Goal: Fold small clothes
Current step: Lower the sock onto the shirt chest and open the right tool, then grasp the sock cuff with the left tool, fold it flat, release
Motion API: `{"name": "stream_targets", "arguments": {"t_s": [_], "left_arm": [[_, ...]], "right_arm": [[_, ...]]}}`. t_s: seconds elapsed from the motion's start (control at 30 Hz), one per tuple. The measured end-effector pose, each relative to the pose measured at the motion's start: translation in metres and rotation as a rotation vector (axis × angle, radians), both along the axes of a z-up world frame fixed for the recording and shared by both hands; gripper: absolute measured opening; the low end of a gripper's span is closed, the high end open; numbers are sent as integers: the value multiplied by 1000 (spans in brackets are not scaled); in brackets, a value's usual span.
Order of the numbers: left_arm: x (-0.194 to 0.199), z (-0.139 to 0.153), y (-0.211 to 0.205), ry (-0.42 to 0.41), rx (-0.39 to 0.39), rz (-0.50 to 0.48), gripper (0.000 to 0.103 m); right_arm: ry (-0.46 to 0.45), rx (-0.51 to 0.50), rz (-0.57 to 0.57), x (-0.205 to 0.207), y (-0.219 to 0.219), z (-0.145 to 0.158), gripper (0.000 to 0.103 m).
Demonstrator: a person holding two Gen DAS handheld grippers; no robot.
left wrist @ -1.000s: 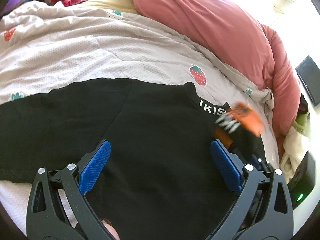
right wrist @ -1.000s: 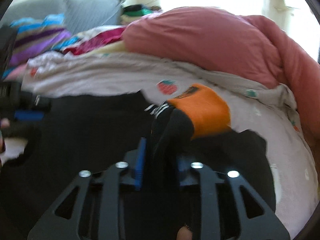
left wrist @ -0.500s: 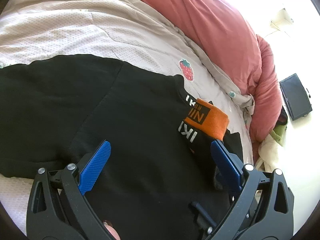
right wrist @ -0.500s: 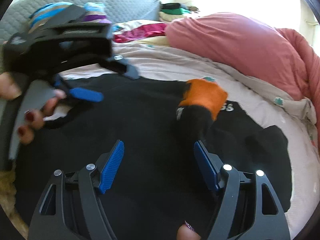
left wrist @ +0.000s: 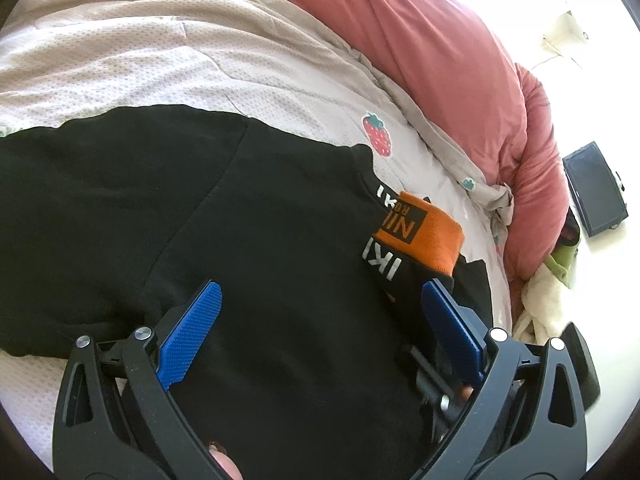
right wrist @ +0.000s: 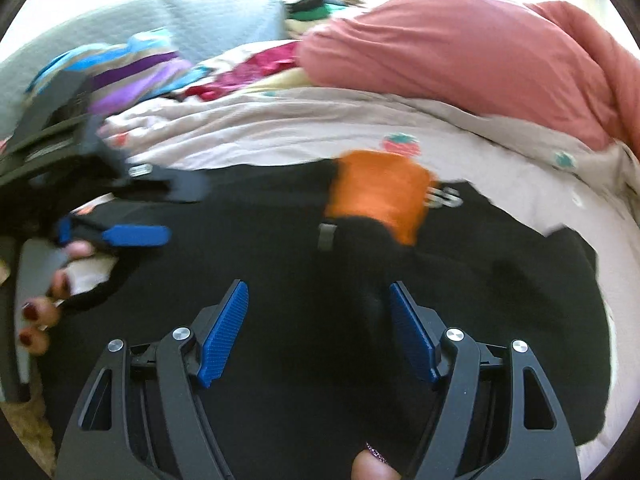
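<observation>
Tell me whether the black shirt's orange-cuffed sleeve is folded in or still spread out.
Folded in: the orange cuff lies on top of the black shirt, over its white lettering.

Black shirt [left wrist: 260, 220] with white lettering at the collar; its folded-over sleeve ends in an orange cuff [left wrist: 424, 232] with a black printed patch. Pale quilt [left wrist: 200, 64] with red strawberry print, salmon-pink duvet [left wrist: 420, 52]. Gripper pads [right wrist: 224, 336] blue on black frames.

My left gripper [left wrist: 320, 320] hangs with its jaws spread wide over a black T-shirt [left wrist: 200, 220] lying flat on my strawberry-print quilt [left wrist: 200, 60]. An orange-cuffed black sleeve [left wrist: 424, 236] lies folded across the shirt near my right pad. A pink duvet [left wrist: 440, 60] is heaped at the far right.
</observation>
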State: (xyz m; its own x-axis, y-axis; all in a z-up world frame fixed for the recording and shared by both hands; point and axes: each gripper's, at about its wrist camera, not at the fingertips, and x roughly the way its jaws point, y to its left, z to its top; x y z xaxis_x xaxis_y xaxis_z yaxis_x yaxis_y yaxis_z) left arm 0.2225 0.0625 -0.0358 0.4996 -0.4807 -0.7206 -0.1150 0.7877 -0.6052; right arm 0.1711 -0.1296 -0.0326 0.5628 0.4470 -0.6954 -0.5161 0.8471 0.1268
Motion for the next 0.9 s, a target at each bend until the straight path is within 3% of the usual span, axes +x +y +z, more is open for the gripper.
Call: {"name": "stream_targets", "arguments": {"t_s": [0.13,0.3,0.53,0.63,0.73,0.8,0.9], "left_arm": [[0,-3,4,9,-16,7,94],[0,-6,-1,21,-46,-22,94],[-3,-14,-20,40,-92,-85,92],[-5,-14,-27,39,-83,-99,85],[-5,-20,-32,55,-129,-107,63],[-6,-27,-36,80,-160,-110,63],[-6,-32,-43,81,-144,-101,63]], "right_arm": [[3,12,98,-16,12,3,71],[0,12,114,-30,8,9,71],[10,45,-21,-35,-33,15,71],[6,59,-96,-40,-57,16,71],[6,76,-161,-47,-80,17,71],[15,90,-201,-50,-95,17,71],[19,105,-250,-55,-114,16,71]]}}
